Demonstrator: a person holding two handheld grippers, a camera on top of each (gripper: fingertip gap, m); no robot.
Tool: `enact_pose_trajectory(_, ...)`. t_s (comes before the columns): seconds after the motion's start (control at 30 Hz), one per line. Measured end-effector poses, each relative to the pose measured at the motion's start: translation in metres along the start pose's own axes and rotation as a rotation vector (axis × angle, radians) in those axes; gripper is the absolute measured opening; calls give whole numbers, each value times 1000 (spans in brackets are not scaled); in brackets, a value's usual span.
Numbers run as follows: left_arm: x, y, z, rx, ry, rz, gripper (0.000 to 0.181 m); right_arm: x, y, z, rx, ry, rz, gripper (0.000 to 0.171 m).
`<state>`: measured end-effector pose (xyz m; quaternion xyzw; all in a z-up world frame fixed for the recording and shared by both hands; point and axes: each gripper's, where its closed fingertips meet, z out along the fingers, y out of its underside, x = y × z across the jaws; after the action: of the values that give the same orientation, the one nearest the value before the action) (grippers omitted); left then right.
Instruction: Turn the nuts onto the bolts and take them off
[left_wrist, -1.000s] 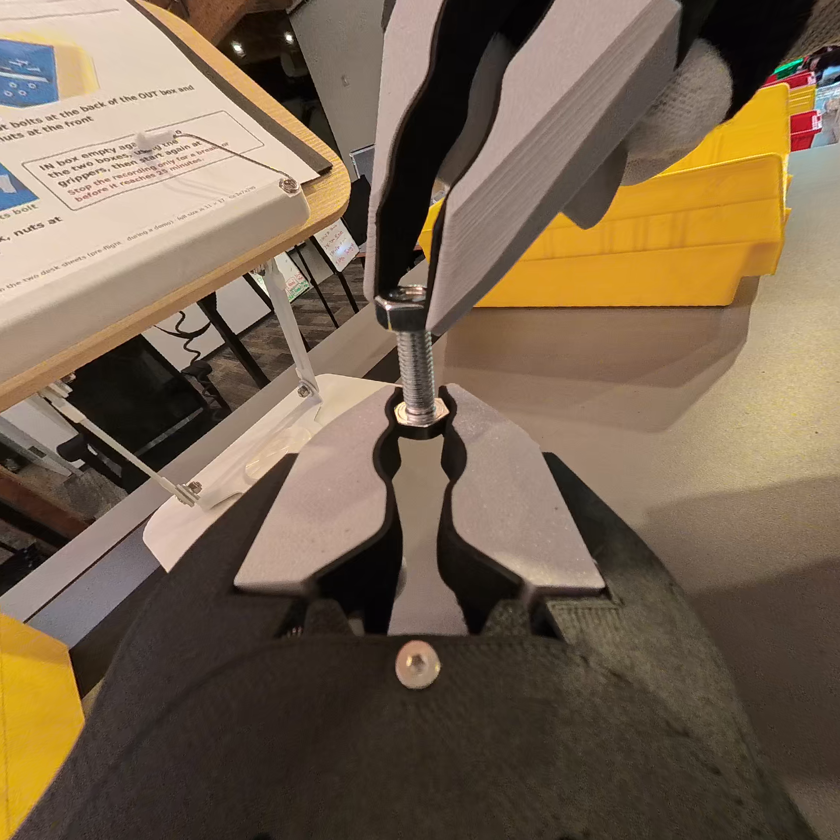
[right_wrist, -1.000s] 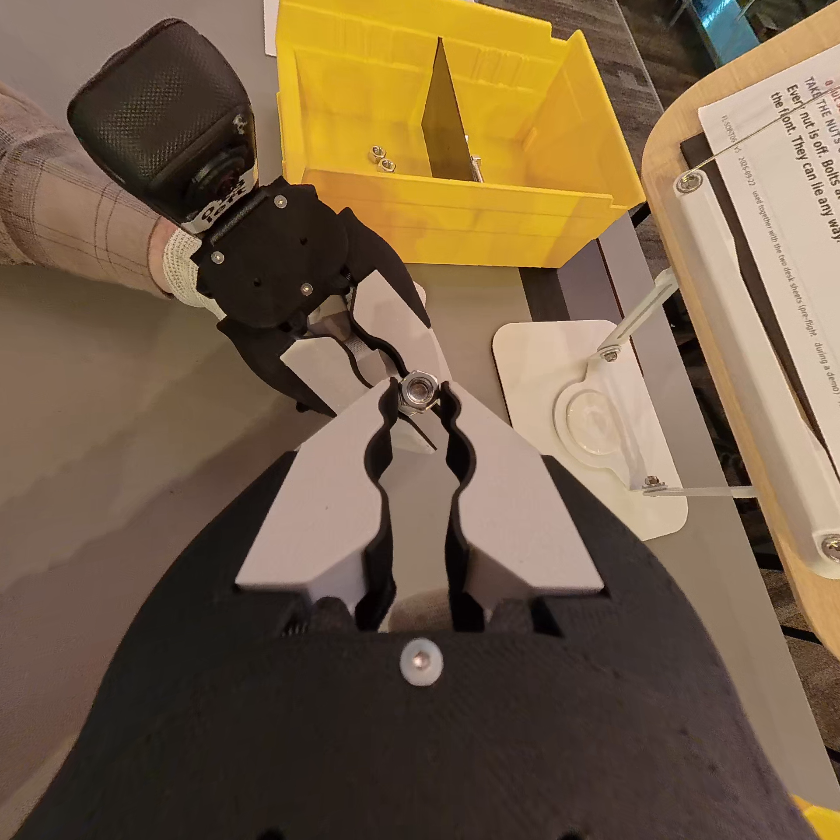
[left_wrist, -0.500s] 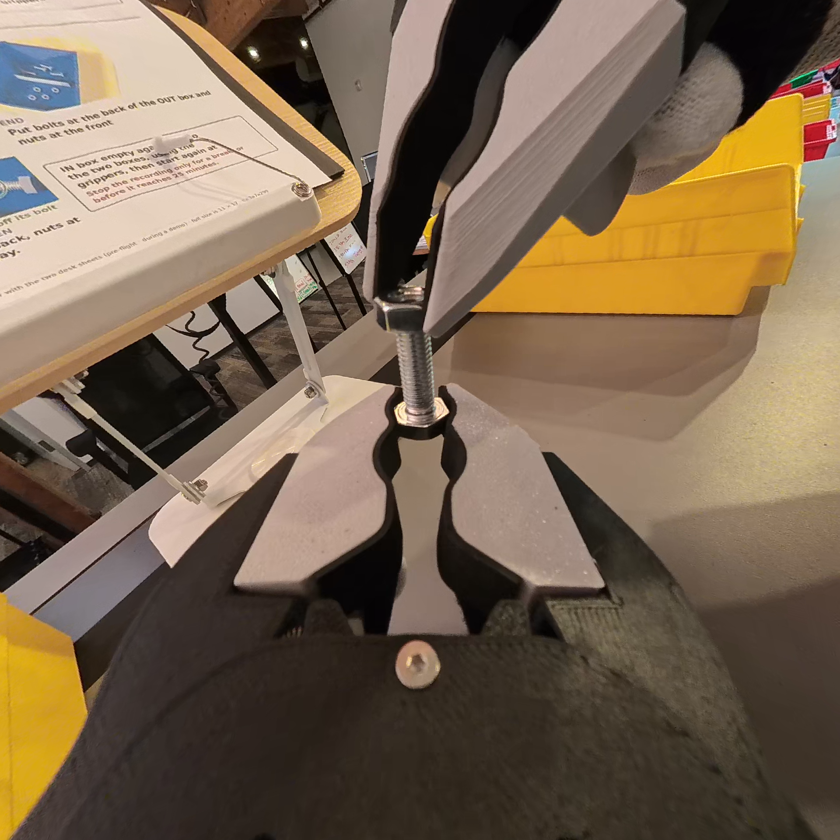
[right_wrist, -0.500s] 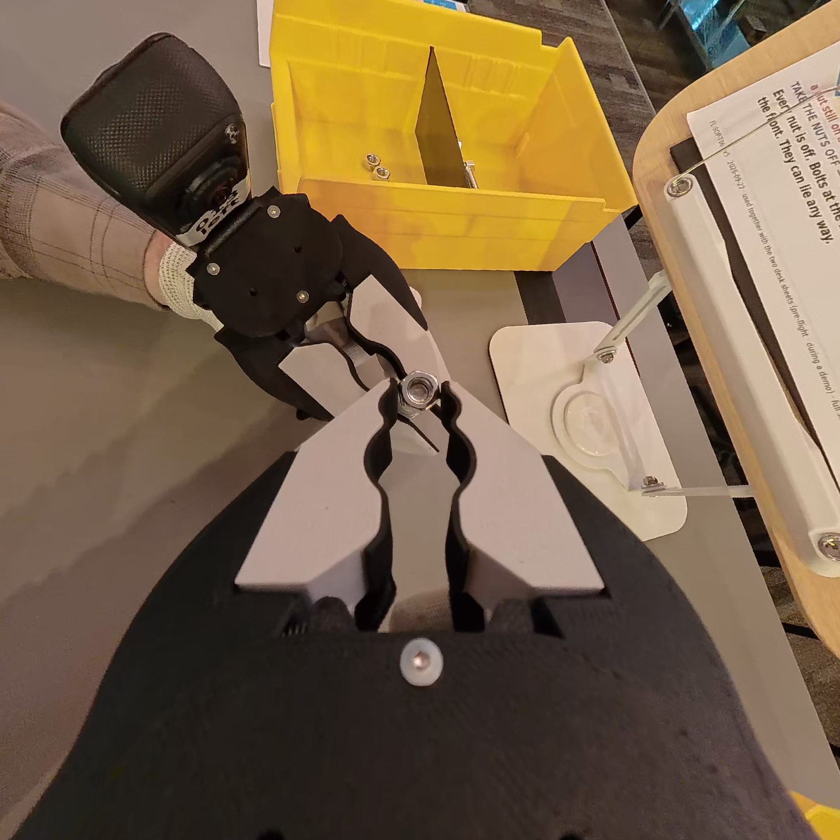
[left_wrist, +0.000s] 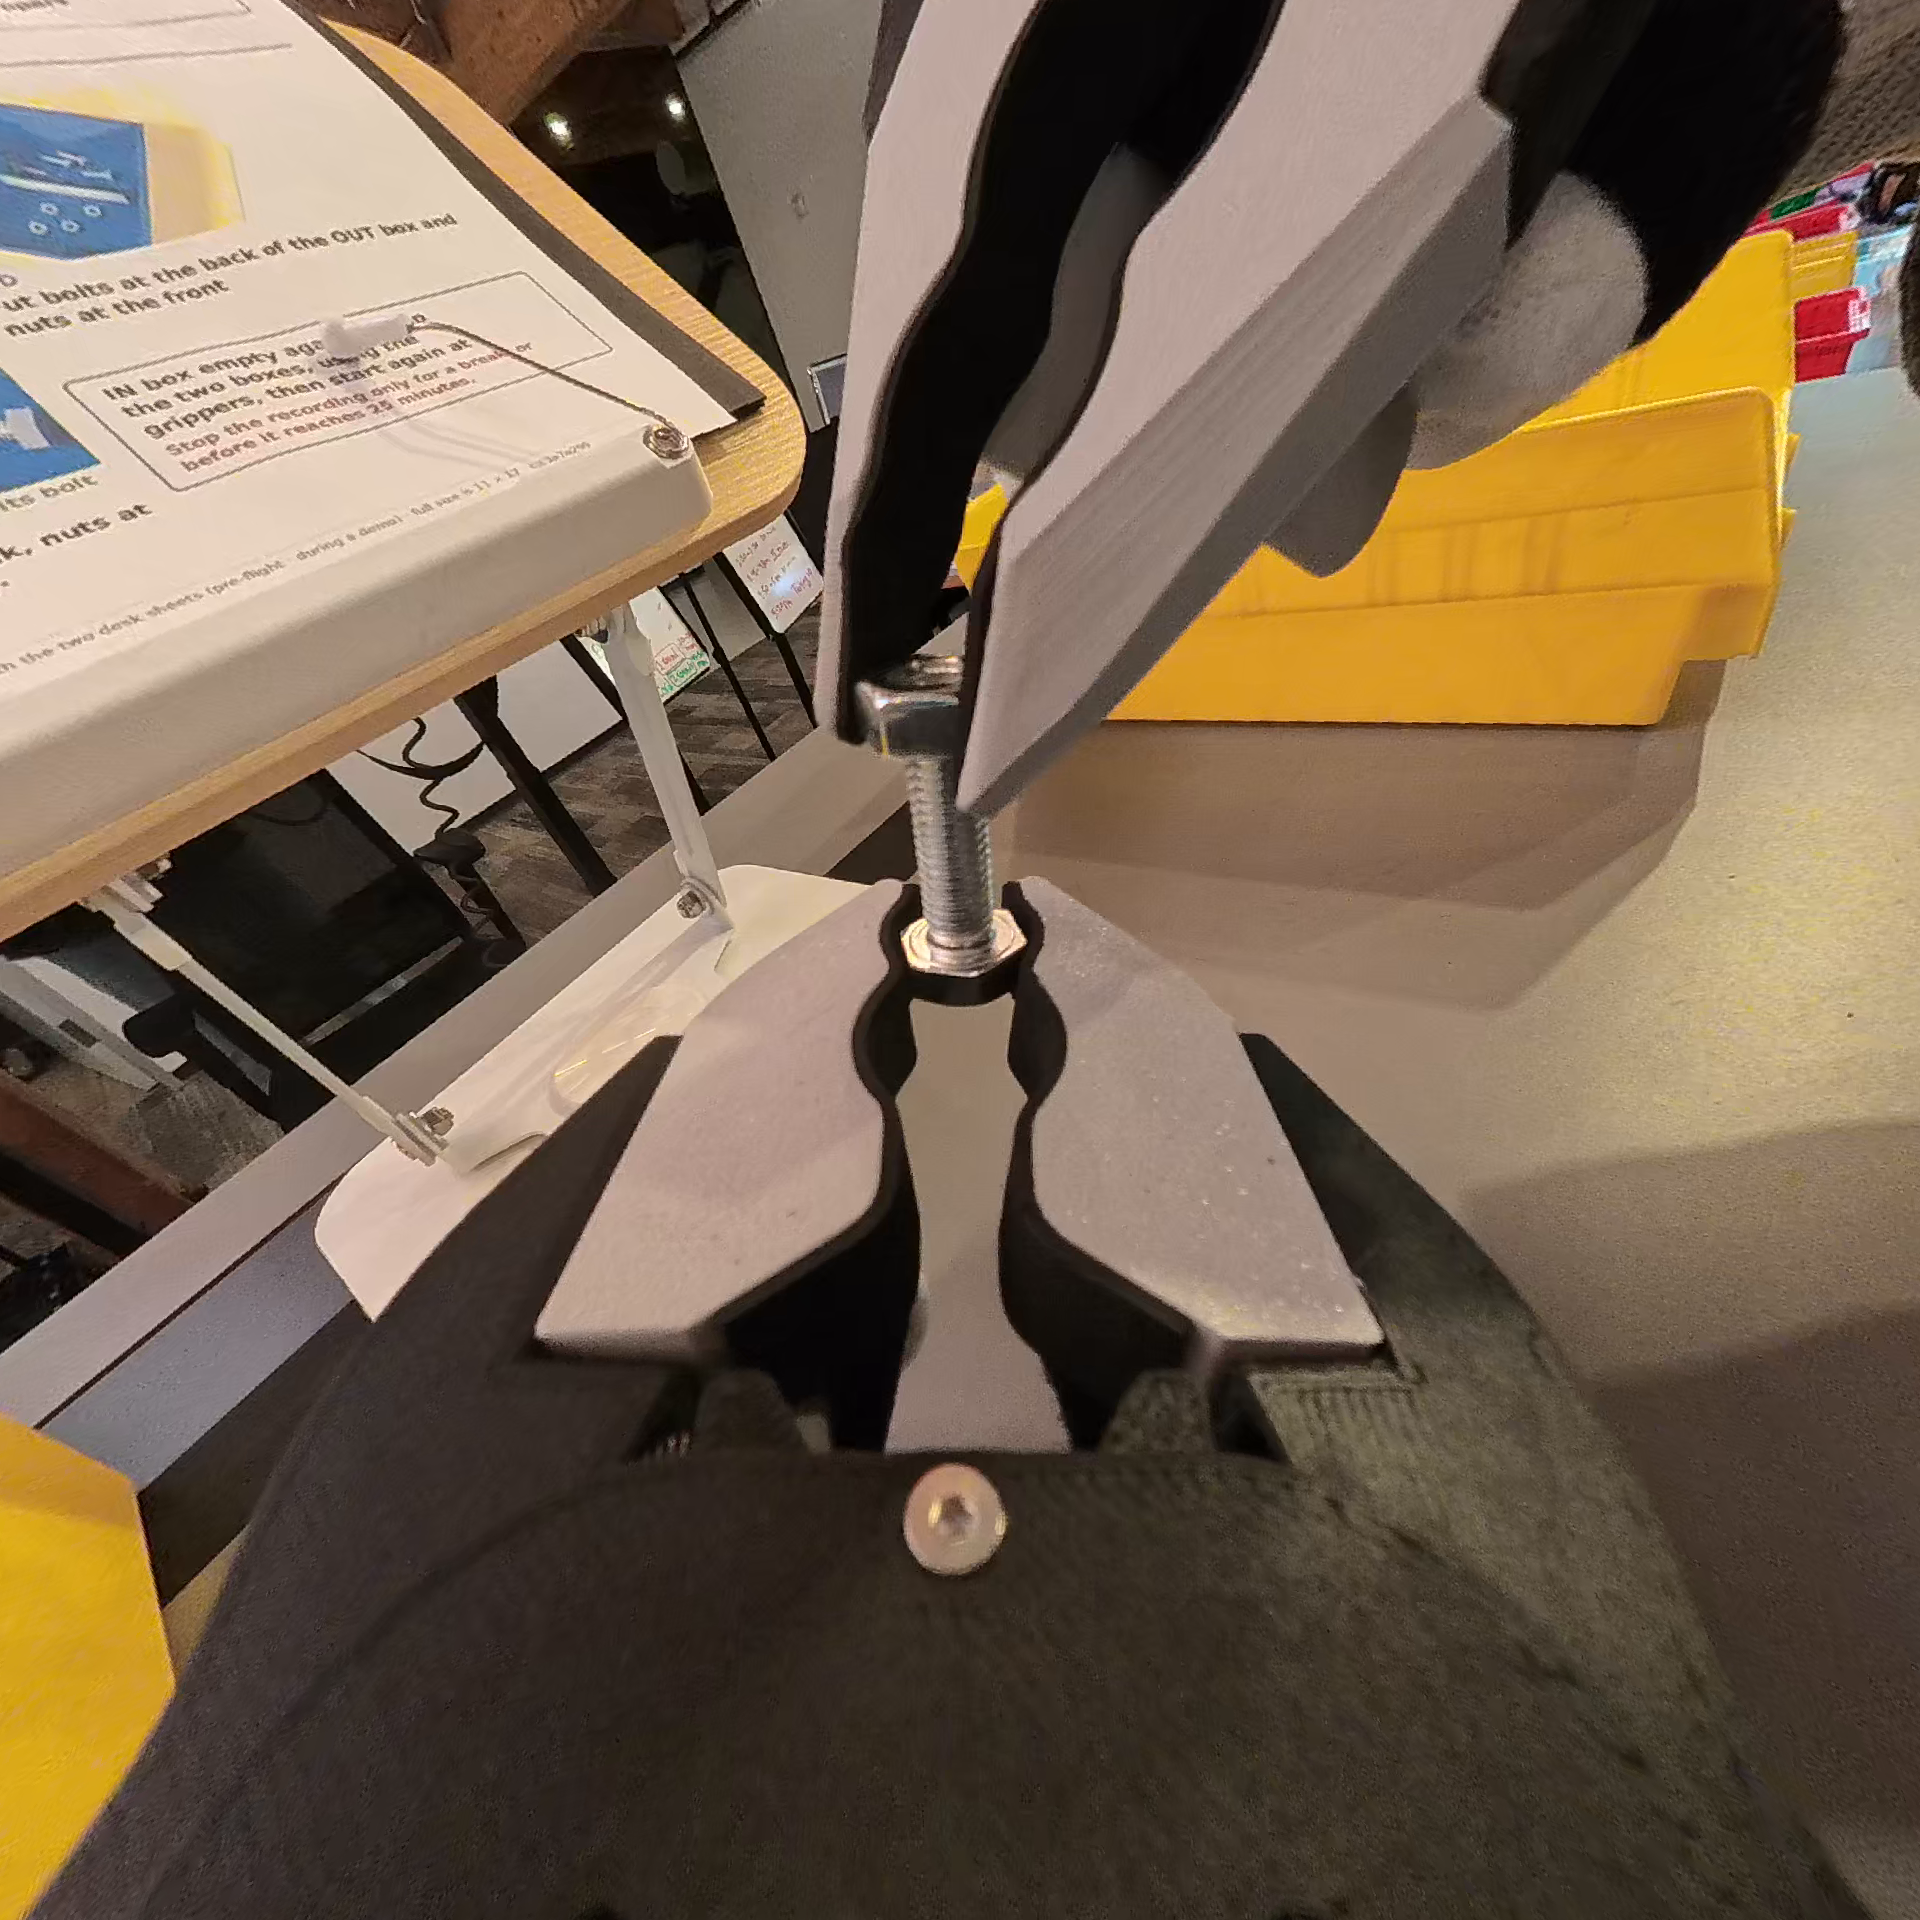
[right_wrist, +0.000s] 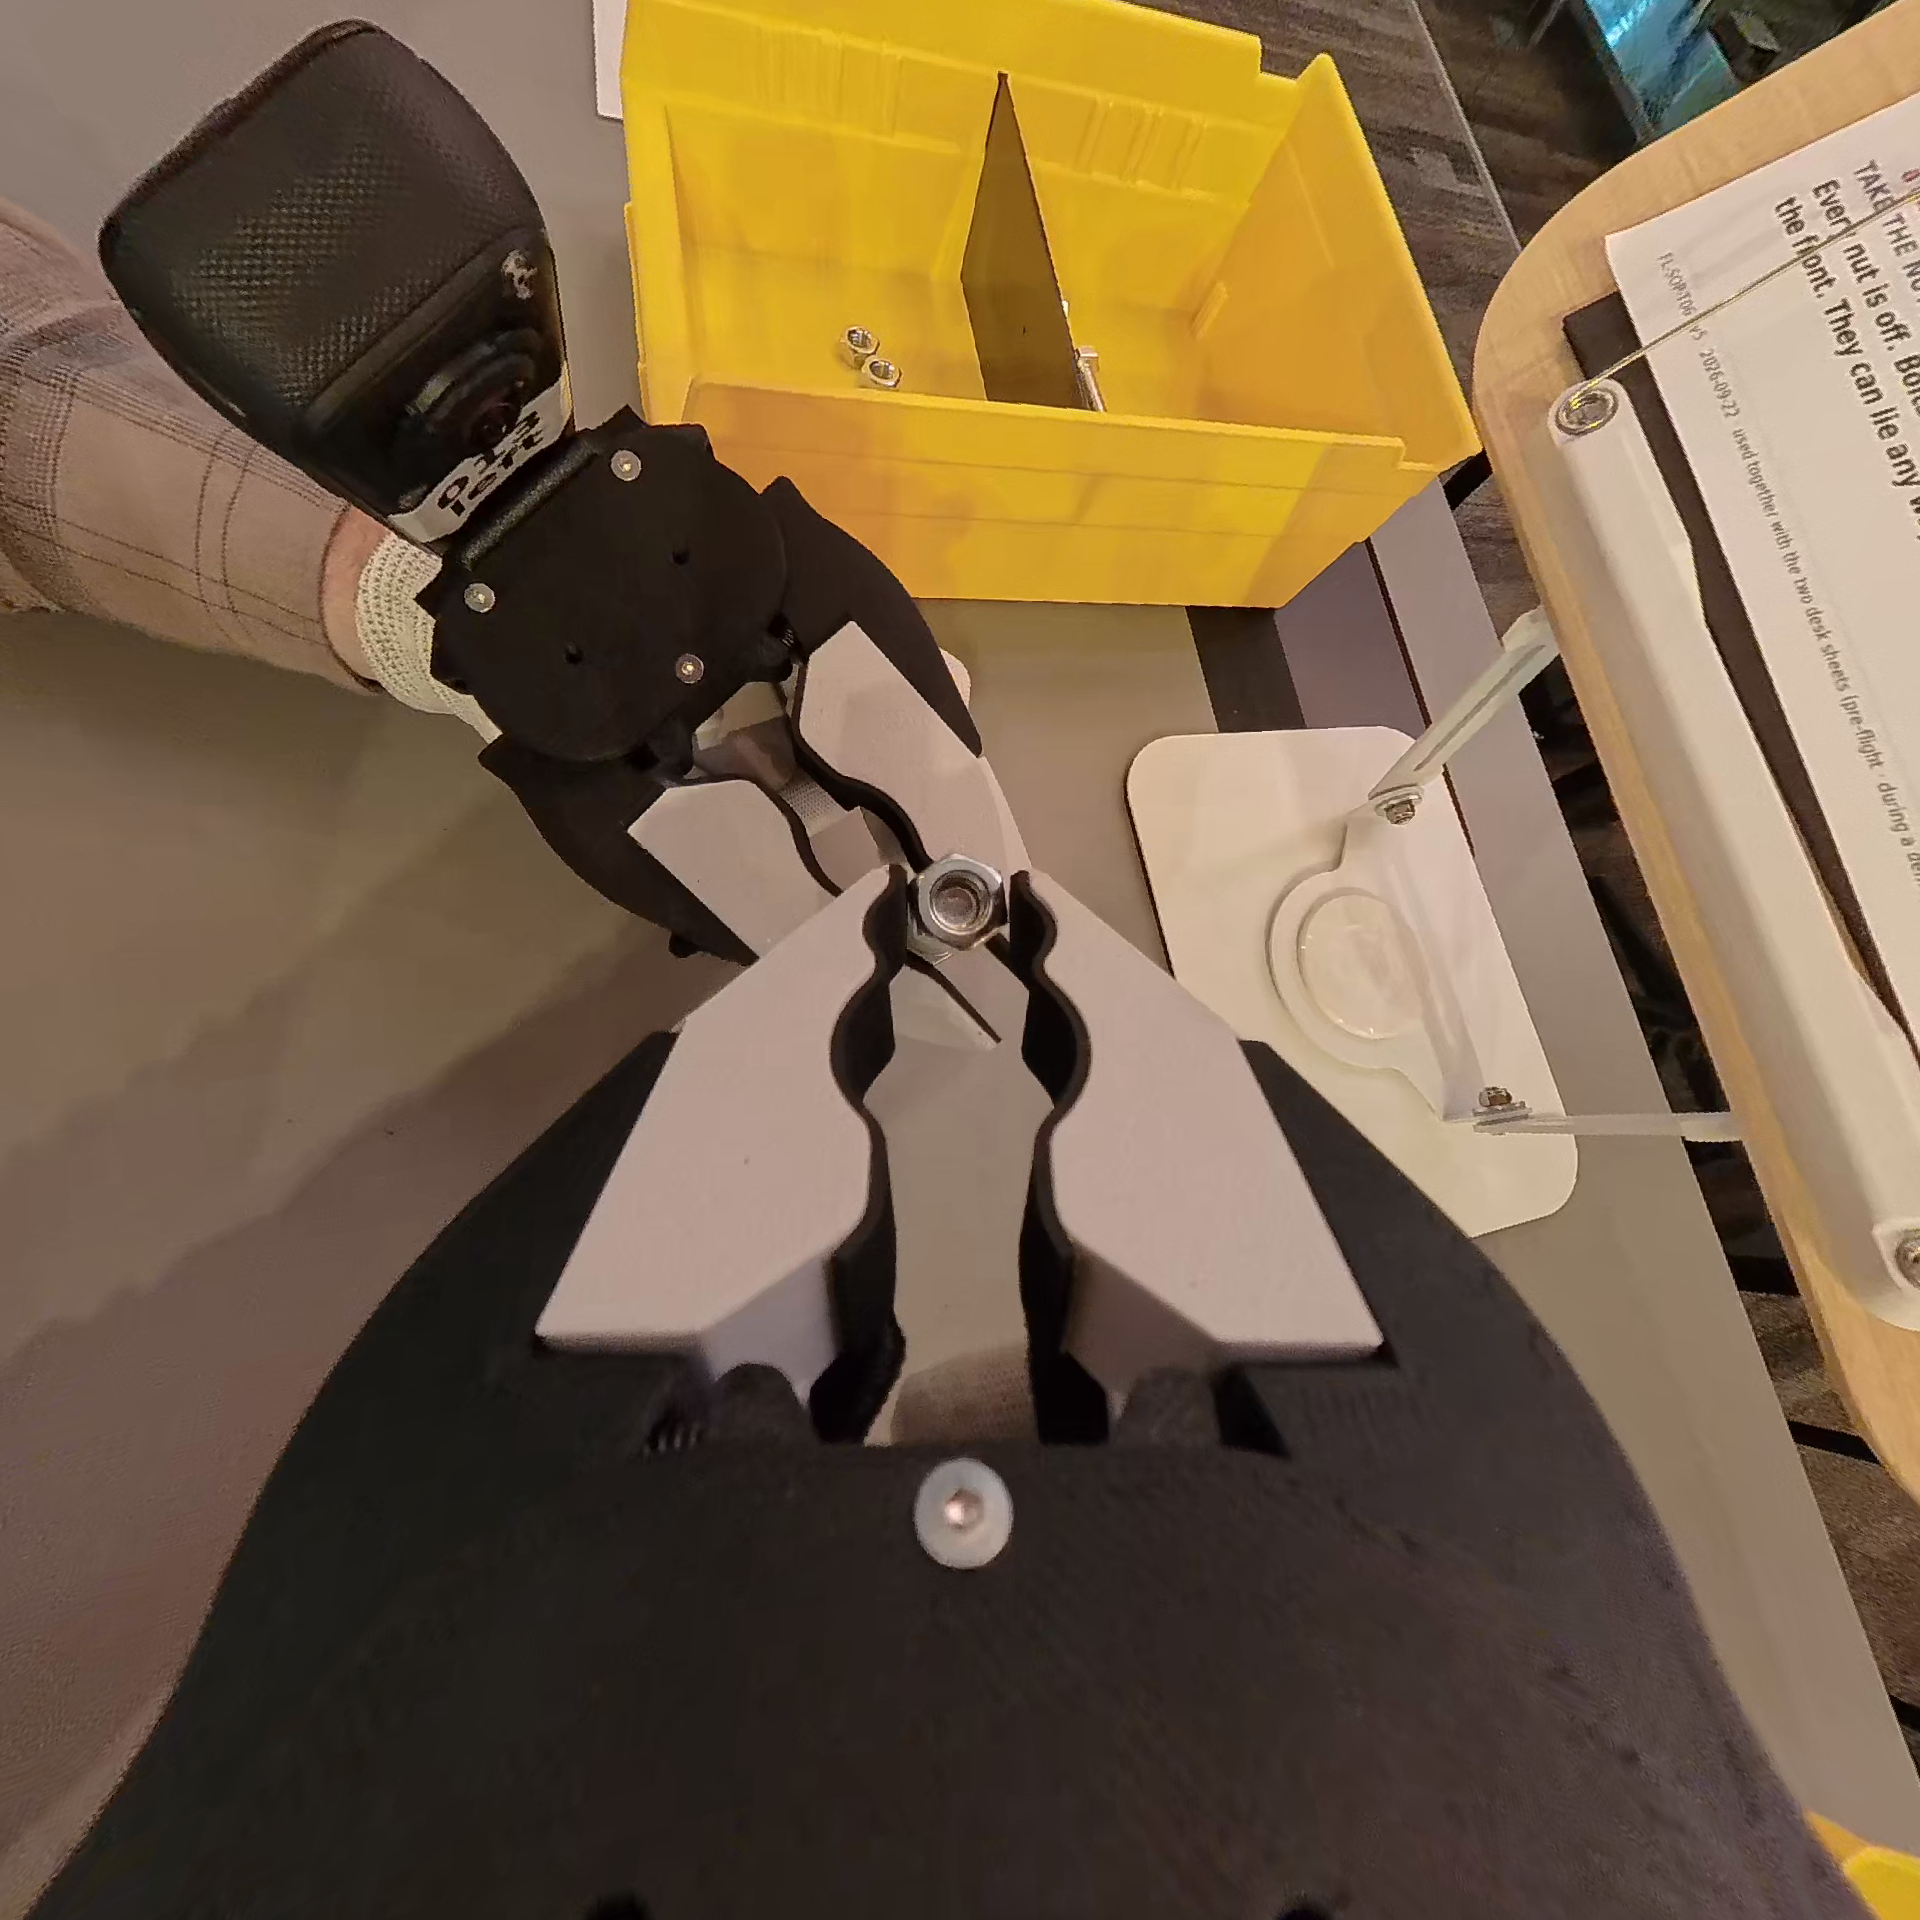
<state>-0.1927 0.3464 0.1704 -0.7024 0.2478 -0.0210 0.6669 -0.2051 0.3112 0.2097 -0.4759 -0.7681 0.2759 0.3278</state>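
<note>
In the centre of the left wrist view, the left claw (left_wrist: 961, 951) is clamped on a hex nut (left_wrist: 963, 948) sitting at the lower end of an upright bolt (left_wrist: 940, 842). Coming down from the top of that frame, the right claw (left_wrist: 914, 717) is closed on the bolt's head. In the right wrist view the same pair shows end-on at mid-frame: right claw (right_wrist: 956, 914) round the head, left claw (right_wrist: 894, 831) reaching in from the upper left.

The nut appears to be near the tip of the thread, so I'd judge this one is either nearly off or barely started; I can't tell which way it is going. At the top of the right wrist view a yellow bin (right_wrist: 1039, 499) holds two loose nuts (right_wrist: 871, 353) left of its divider and a bolt partly hidden to the right, which suggests some pieces are already separated.

For room, open desk (right_wrist: 260, 987) lies to the left. To the right it is tighter: a white stand base (right_wrist: 1226, 831) sits just beside the claws, with a slanted board of printed sheets (right_wrist: 1766, 520) over the desk's edge.
</note>
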Motion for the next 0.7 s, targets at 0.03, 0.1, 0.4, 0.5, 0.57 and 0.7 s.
enact_pose_trajectory(0.03, 1, 0, 0, 1, 2, 1, 14, 0, 0, 0, 0, -1, 0, 18)
enact_pose_trajectory(0.1, 2, -1, 0, 1, 5, 3, 14, -1, 0, 0, 0, -2, -2, 18)
enact_pose_trajectory(0.4, 3, -3, 0, 12, 10, 0, 15, -1, 0, 0, 0, -3, -6, 19)
enact_pose_trajectory(0.5, 3, -2, 0, 12, 10, 0, 14, -2, -1, -1, 0, -7, -9, 20)
enact_pose_trajectory(0.57, 3, -3, 0, 13, 10, 0, 14, -3, -2, -1, -2, -7, -15, 21)
enact_pose_trajectory(0.7, 4, -4, 0, 19, 13, -1, 14, -1, -1, -4, -5, 6, -17, 29)
